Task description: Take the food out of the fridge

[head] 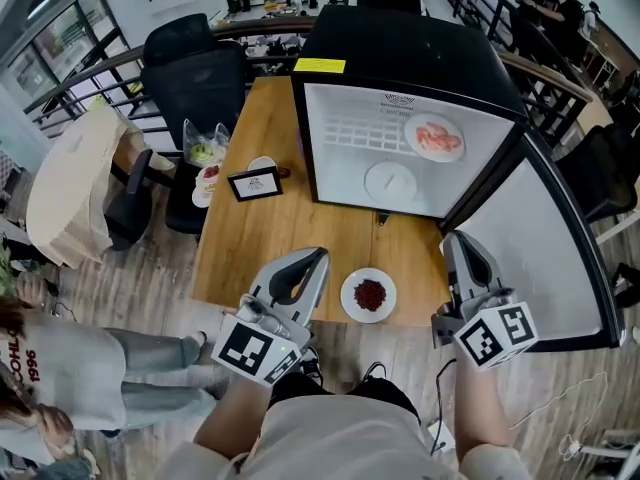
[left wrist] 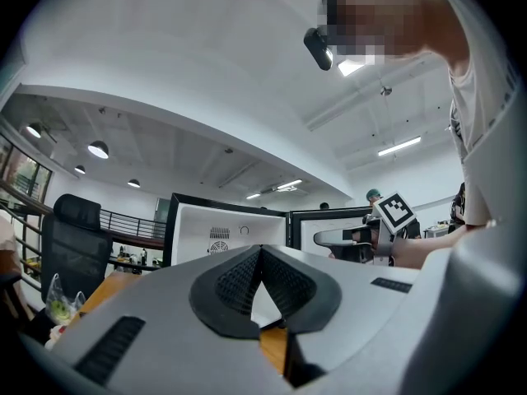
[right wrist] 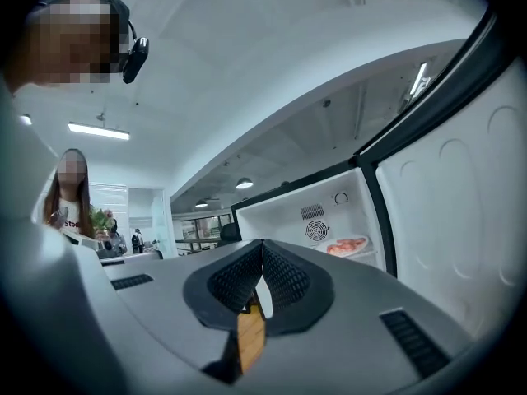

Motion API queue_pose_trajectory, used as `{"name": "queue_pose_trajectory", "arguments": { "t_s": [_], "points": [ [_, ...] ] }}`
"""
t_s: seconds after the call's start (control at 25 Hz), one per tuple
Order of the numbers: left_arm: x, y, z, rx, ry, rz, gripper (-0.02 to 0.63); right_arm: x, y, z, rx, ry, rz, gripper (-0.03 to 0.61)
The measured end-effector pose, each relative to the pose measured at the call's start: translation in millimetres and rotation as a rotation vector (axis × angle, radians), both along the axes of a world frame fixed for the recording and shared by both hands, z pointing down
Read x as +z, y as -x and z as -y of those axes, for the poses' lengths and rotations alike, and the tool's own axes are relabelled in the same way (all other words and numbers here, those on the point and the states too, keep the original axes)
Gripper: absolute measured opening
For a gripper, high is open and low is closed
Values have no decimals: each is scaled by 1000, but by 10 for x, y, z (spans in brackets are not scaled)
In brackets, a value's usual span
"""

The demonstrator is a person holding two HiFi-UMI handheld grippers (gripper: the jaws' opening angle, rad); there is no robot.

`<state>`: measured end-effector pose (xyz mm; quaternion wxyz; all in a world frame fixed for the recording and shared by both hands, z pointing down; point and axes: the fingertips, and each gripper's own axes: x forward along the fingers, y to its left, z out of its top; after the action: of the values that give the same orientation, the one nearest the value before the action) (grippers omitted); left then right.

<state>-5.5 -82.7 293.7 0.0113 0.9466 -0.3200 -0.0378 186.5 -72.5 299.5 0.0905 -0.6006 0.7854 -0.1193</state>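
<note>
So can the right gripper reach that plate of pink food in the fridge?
Probably yes: the fridge door stands wide open, nothing lies between the right gripper and the plate, though its jaws are shut.

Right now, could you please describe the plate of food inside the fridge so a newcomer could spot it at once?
Find the black fridge standing open on the wooden table. In its white inside, on the wire shelf toward the right, sits the plate of pink food. The white disc near it is bare, and the plate on the table outside holds dark red food.
</note>
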Motion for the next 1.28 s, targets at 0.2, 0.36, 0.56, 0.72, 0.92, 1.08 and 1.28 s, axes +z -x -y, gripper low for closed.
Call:
{"name": "queue_pose_trajectory", "arguments": {
  "t_s": [0.2,0.36,0.56,0.72,0.92,1.08,1.28],
  "points": [
    [6,13,27,-4,-15,14,6,35,19,49,-10,15,2,21],
    [16,12,39,-4,-15,16,6,71,-18,107,0,29,36,21],
    [27,55,71,-5,-9,16,6,122,-133,309,46,61,143,22],
    [72,142,127,-11,1,22,6,229,-194,624,89,115,295,27],
    [222,238,216,-11,27,24,6,443,-210,1055,134,185,547,94],
    [320,322,313,-13,53,26,6,630,-366,1367,204,188,764,143],
    [448,402,452,-10,79,33,6,951,-689,1619,357,164,994,163]
  ]
}}
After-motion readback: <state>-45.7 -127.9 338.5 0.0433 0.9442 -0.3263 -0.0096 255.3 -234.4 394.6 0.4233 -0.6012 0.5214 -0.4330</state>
